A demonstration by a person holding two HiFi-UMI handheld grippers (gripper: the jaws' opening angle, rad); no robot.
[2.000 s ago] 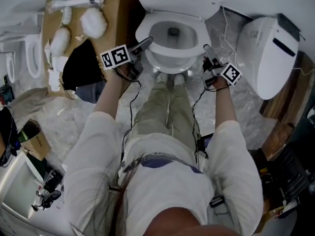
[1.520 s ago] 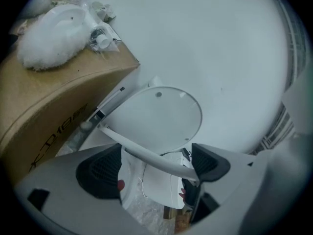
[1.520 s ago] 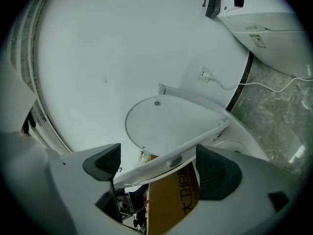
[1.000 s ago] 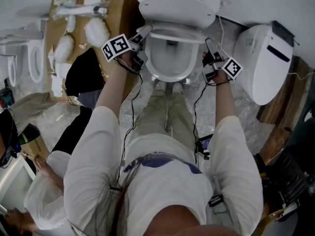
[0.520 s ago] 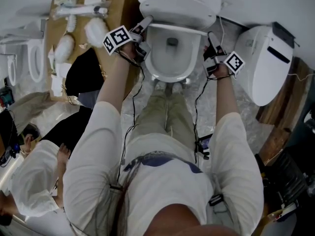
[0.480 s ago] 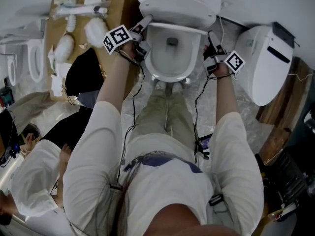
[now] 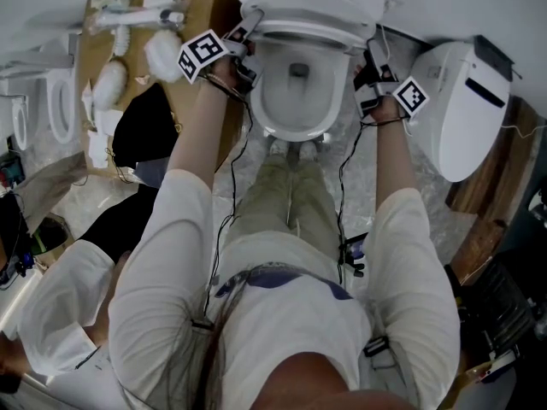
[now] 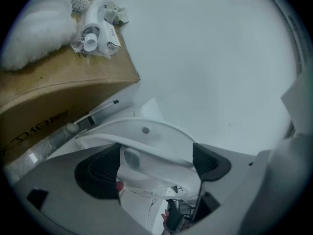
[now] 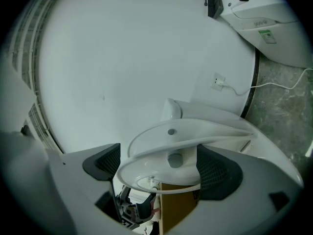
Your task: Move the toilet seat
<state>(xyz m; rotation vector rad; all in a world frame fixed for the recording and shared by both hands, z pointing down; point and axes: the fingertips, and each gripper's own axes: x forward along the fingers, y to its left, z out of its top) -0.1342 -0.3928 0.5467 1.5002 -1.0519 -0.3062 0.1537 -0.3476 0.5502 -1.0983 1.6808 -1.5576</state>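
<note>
Two tools engaged: my left tool and right tool each clamp one side of the white oval plastic toilet seat, which sits tilted up over the white ceramic bowl.

Stretching both arms forward and down, elbows almost straight. Holding left tool and right tool well apart, each clamping its jaws on an opposite side edge of the toilet seat.
</note>
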